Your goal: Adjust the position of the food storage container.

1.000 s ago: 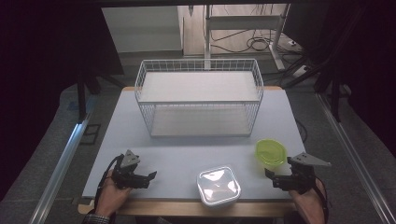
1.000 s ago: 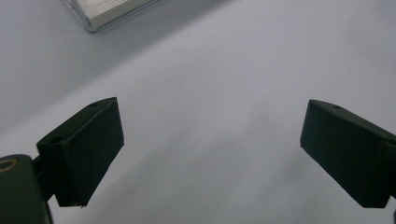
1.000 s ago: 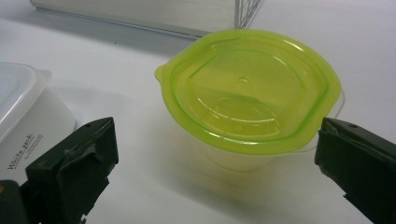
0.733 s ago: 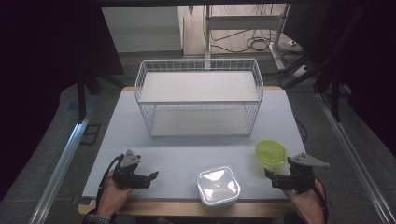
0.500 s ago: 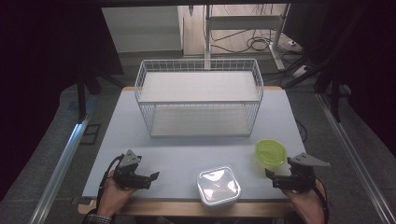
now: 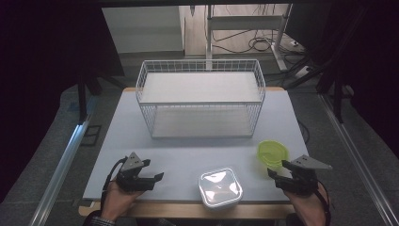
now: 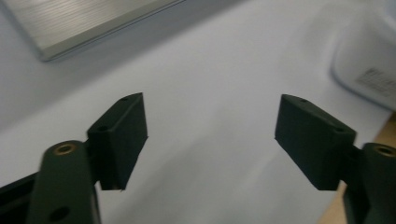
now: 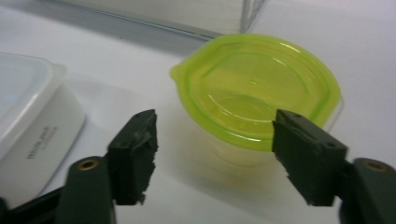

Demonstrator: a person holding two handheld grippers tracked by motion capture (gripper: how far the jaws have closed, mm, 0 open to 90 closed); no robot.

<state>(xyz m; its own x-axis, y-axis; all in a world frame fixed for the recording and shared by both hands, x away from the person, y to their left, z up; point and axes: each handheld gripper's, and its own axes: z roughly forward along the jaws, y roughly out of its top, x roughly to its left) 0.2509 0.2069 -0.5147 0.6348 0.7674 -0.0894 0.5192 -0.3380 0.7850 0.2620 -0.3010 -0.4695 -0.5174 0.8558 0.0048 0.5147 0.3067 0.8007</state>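
While your two hands rest at the near edge of the bench [image 6: 197, 146], the white lidded container [image 6: 219, 187] sits between them, and it serves as the landmark for everything else. Your left gripper [image 6: 157, 177] lies to the left of that container, well apart from it, fingers [image 7: 122, 135] pointing toward it; they have just been closing but stand released, with only bare bench between them. Your right gripper [image 6: 274, 174] lies to the right of the container, and its fingers [image 8: 308, 154] have likewise just been closing partway; they are released too, gripping nothing. The green lidded cup [image 6: 272, 153] stands upright, to the right of the container and a little farther from you, just beyond the right gripper's fingertips. In the right gripper view the cup [image 8: 256, 93] sits ahead of the fingers, not yet between them. The white wire basket [image 6: 201, 101] stands beyond the container, well apart from it.
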